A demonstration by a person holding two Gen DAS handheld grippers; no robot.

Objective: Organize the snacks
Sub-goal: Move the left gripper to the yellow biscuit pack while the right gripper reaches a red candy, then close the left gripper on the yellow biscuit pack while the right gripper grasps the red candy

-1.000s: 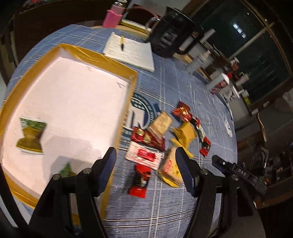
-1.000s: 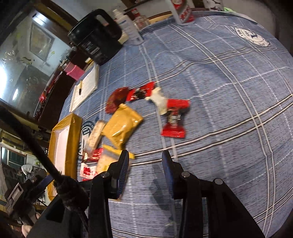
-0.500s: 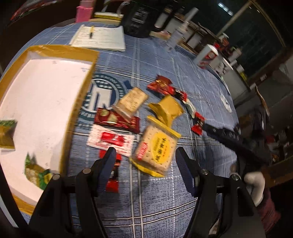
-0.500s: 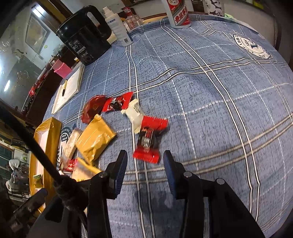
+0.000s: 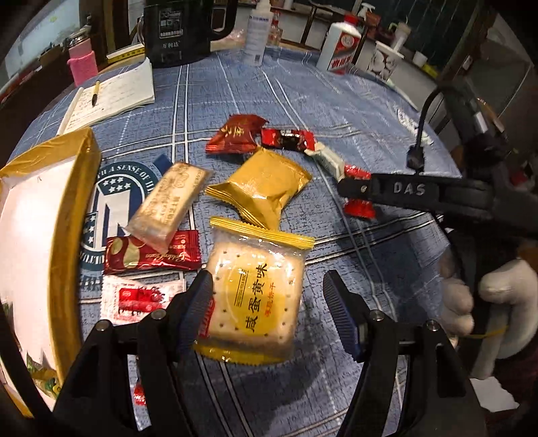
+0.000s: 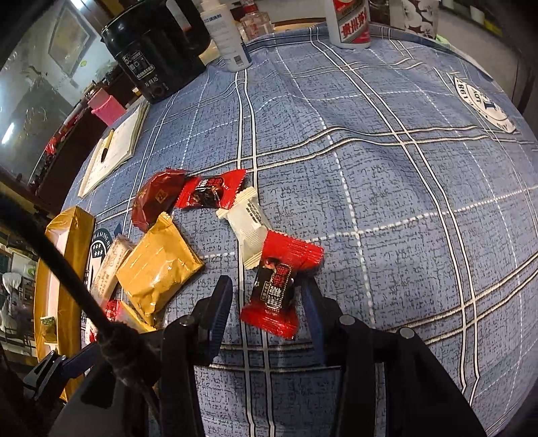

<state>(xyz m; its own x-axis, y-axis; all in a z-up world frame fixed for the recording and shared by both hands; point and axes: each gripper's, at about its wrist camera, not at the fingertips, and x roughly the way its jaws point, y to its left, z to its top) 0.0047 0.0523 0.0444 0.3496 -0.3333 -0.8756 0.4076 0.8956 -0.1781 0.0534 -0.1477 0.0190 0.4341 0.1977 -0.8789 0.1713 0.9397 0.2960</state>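
Several snack packets lie on the blue plaid tablecloth. My left gripper point(image 5: 269, 309) is open, its fingers either side of a clear-and-yellow cracker packet point(image 5: 255, 295). My right gripper point(image 6: 267, 312) is open around a red-and-black candy point(image 6: 280, 285), which touches a white candy point(image 6: 250, 228). A plain yellow packet point(image 5: 260, 186) also shows in the right wrist view point(image 6: 158, 269). The yellow-rimmed white box point(image 5: 72, 201) at the left holds green packets point(image 5: 40, 373).
A dark red packet point(image 5: 235, 134), a red-black candy point(image 5: 287, 139), a beige bar point(image 5: 169, 201) and red wrappers point(image 5: 151, 255) lie nearby. A notebook with pen point(image 5: 111, 97), black kettle point(image 5: 181, 30), white bottles point(image 5: 339, 47) and pink cup point(image 5: 82, 65) stand at the back.
My left gripper swung from above the box rightward over the snack pile and lowered around the cracker packet. My right gripper moved forward and down until its fingers flank the red-and-black candy.
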